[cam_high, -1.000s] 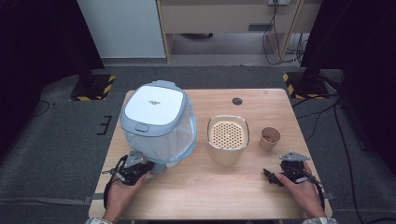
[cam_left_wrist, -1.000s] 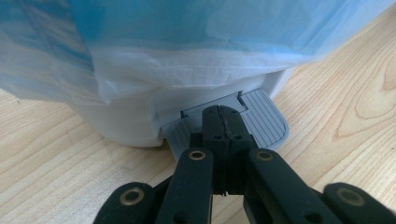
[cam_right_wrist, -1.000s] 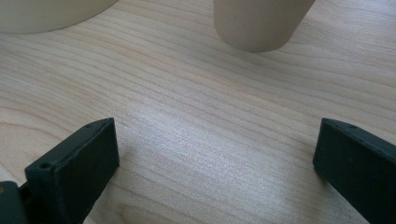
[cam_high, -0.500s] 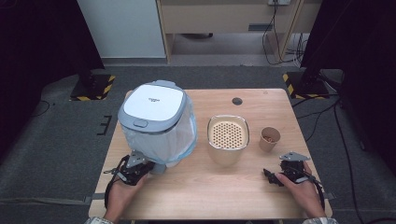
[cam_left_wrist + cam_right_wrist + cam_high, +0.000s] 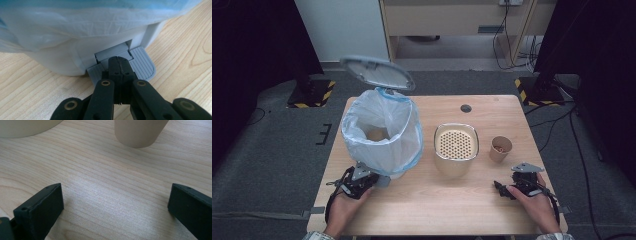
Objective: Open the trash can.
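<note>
**Operator:** What changed at the bin?

**Inspector:** The lid (image 5: 377, 71) of the pedal bin (image 5: 382, 132) was down a second earlier and half a second earlier. At this moment it stood raised, tilted back behind the rim. The left gripper (image 5: 119, 62) had its jaws clenched together with nothing between them, and its tip was pressed on the grey ribbed pedal (image 5: 142, 63) at the foot of the bin. In my judgement, the pedal press had opened the bin, so the bin was ready to receive material for as long as the pedal was held down.

**Operator:** Location of the bin?

**Inspector:** On the left part of the wooden table (image 5: 492, 215), with its pedal facing the person's left hand (image 5: 343, 207).

**Operator:** Contents of each container?

**Inspector:** The bin was lined with a translucent bag (image 5: 404, 150) with a blue edge, folded over the rim. One brownish item lay at the bottom; what it was could not be told. The beige container (image 5: 455, 147) just right of the bin had a perforated insert at the top; nothing was seen on it. The small paper cup (image 5: 500, 148) further right held some small pieces, too small to identify.

**Operator:** Right tool status?

**Inspector:** The right gripper (image 5: 115, 200) rested released, jaws wide apart over bare table, with the cup near and ahead of it, not touching.
</note>
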Tool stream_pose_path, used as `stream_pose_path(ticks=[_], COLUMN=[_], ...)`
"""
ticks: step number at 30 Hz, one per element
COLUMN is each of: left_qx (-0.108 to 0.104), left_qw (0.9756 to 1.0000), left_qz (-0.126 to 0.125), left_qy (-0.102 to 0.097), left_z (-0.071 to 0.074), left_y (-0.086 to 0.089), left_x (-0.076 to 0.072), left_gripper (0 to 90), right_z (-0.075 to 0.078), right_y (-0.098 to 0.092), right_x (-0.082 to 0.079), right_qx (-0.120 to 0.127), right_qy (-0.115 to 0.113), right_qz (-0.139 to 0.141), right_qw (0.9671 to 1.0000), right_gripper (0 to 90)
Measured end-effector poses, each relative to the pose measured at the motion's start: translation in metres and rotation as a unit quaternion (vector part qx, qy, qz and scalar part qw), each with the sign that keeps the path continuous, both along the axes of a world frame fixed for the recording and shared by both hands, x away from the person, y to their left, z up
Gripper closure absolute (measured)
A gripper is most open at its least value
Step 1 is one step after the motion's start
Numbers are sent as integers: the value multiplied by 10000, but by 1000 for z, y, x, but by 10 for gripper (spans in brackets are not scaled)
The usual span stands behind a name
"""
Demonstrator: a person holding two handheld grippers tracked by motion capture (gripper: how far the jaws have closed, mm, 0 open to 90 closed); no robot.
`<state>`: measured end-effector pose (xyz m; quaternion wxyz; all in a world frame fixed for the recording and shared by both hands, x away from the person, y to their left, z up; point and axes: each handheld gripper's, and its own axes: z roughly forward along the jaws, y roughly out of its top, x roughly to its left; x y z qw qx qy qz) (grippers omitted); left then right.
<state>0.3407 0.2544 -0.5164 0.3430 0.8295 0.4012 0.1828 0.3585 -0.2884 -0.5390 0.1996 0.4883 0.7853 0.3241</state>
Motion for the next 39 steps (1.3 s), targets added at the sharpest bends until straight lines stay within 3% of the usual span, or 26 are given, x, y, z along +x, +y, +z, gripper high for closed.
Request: stream_pose_path(ticks=[3, 9, 10, 11, 12, 15, 16, 17, 19, 20, 21, 27, 32, 34, 39], left_qx=[-66, -2, -4, -6, 8, 34, 37, 41, 65, 65, 72, 129, 143, 139, 150], left_qw=[10000, 10000, 10000, 10000, 10000, 10000, 10000, 10000, 10000, 10000, 10000, 9999, 9999, 9999, 9999], left_qz=[11, -2, -4, 1, -2, -1, -1, 3, 6, 6, 3, -8, -16, -18, -18], left_qy=[26, 7, 8, 4, -2, -3, -2, -4, -15, -15, -28, -54, -73, -75, -82], left_z=[0, 0, 0, 0, 0, 0, 0, 0, 0, 0, 0, 0, 0, 0, 0], left_y=[1, 0, 0, 0, 0, -1, -1, -1, -1, -1, -1, -3, -3, -3, -3], left_x=[0, 0, 0, 0, 0, 0, 0, 0, 0, 0, 0, 0, 0, 0, 0], left_gripper=[900, 900, 900, 900, 900, 900, 900, 900, 900, 900, 900, 900, 900, 900, 900], right_z=[0, 1, 2, 6, 6, 13, 13, 18, 22, 22, 24, 30, 31, 31, 33], right_y=[0, 0, 0, 0, 0, 0, 0, 1, 1, 1, -1, 1, 4, 3, 4], right_x=[0, 1, 1, 1, 1, 3, 3, 4, 7, 7, 11, 26, 36, 41, 46], right_qx=[-1, -17, -91, -191, -191, -61, -61, -8, 59, 59, 210, 293, 298, 502, 524], right_qy=[9, -50, -131, -355, -355, -659, -659, -874, -980, -980, -1033, -1144, -1102, -1087, -1082], right_qz=[4, 53, 64, -6, -6, -24, -24, -74, -144, -144, -229, -203, -186, -260, -264], right_qw=[10000, 10000, 9999, 9992, 9992, 9978, 9978, 9961, 9951, 9951, 9942, 9928, 9933, 9925, 9924], right_gripper=[5, 50, 78, 83, 83, 81, 81, 96, 104, 104, 114, 118, 123, 126, 121])
